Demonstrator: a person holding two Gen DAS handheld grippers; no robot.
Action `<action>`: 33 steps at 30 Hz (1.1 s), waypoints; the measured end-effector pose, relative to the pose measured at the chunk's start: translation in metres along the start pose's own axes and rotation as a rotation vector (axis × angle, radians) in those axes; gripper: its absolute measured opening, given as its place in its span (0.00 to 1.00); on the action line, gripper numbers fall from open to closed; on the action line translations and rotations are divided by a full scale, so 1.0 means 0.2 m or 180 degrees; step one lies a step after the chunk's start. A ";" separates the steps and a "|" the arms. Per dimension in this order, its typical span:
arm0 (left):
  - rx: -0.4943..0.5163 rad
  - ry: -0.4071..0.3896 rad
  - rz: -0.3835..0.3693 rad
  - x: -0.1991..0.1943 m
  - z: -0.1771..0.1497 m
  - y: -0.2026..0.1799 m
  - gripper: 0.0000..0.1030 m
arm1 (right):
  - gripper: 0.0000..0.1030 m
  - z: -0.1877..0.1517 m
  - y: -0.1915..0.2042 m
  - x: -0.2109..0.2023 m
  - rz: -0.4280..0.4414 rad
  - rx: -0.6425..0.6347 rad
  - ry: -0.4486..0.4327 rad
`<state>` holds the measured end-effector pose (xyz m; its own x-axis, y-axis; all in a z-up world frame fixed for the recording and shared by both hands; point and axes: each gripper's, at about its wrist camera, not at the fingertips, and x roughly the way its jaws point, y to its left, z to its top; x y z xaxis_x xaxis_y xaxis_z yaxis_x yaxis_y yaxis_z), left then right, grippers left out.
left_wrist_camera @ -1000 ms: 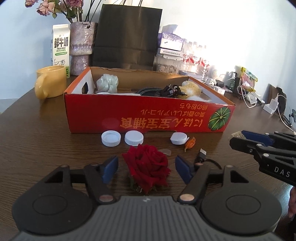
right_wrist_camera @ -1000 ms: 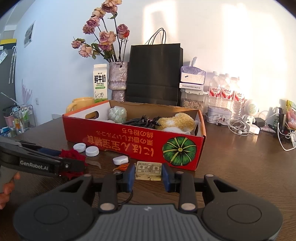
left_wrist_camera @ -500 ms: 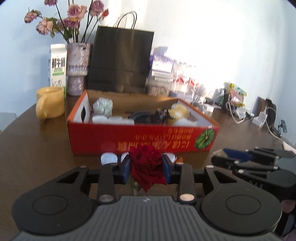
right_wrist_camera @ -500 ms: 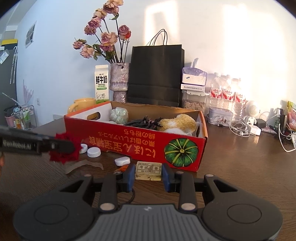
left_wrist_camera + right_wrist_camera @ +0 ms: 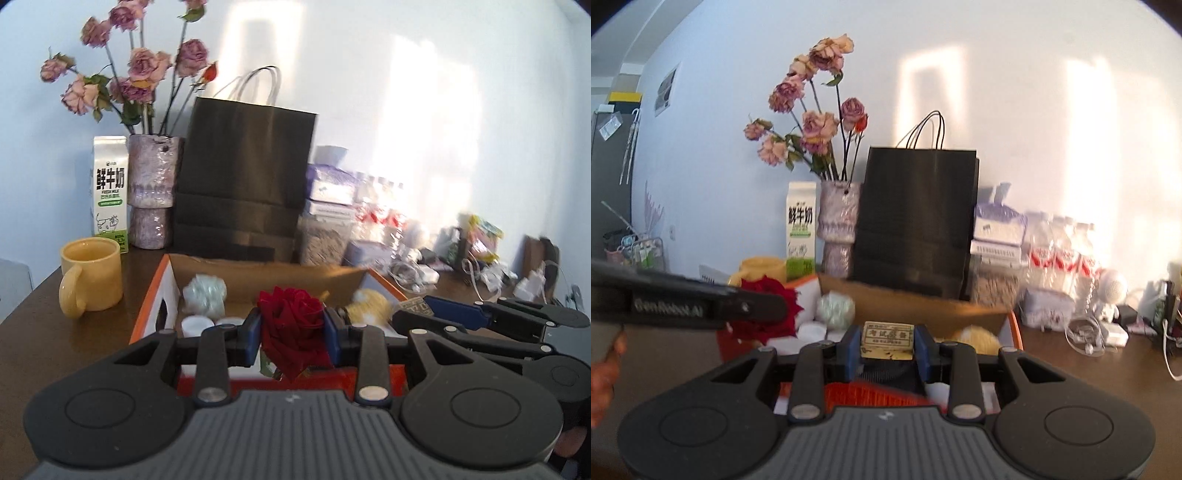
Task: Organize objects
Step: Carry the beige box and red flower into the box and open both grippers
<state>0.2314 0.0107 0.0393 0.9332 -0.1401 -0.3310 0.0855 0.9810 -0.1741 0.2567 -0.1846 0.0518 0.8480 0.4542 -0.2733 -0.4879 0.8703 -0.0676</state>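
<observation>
My left gripper (image 5: 291, 334) is shut on a red rose (image 5: 291, 328) and holds it in the air over the near edge of the red cardboard box (image 5: 155, 299). My right gripper (image 5: 888, 349) is shut on a small tan eraser block (image 5: 888, 339), also lifted above the box (image 5: 1014, 325). In the right wrist view the left gripper with the rose (image 5: 764, 310) is at the left. Inside the box lie a pale green lump (image 5: 205, 291), white caps (image 5: 197, 325) and a yellow fluffy thing (image 5: 369, 304).
Behind the box stand a yellow mug (image 5: 90, 275), a milk carton (image 5: 110, 188), a vase of dried roses (image 5: 151, 195) and a black paper bag (image 5: 243, 184). Bottles, boxes and cables (image 5: 1082, 328) crowd the back right of the wooden table (image 5: 48, 347).
Both grippers rose from the table and moved forward over the box. The left closed on the rose and lifted it; the right lifted the eraser block.
</observation>
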 end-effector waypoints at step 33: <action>-0.0255 -0.0136 0.0524 0.31 0.02 0.17 1.00 | 1.00 0.00 -0.13 0.44 -0.0082 0.0396 0.0186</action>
<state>0.2937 0.0366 0.0162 0.9464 0.0290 -0.3218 -0.0962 0.9761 -0.1947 0.3442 -0.1673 0.0294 0.8445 0.4228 -0.3287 -0.4337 0.9000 0.0433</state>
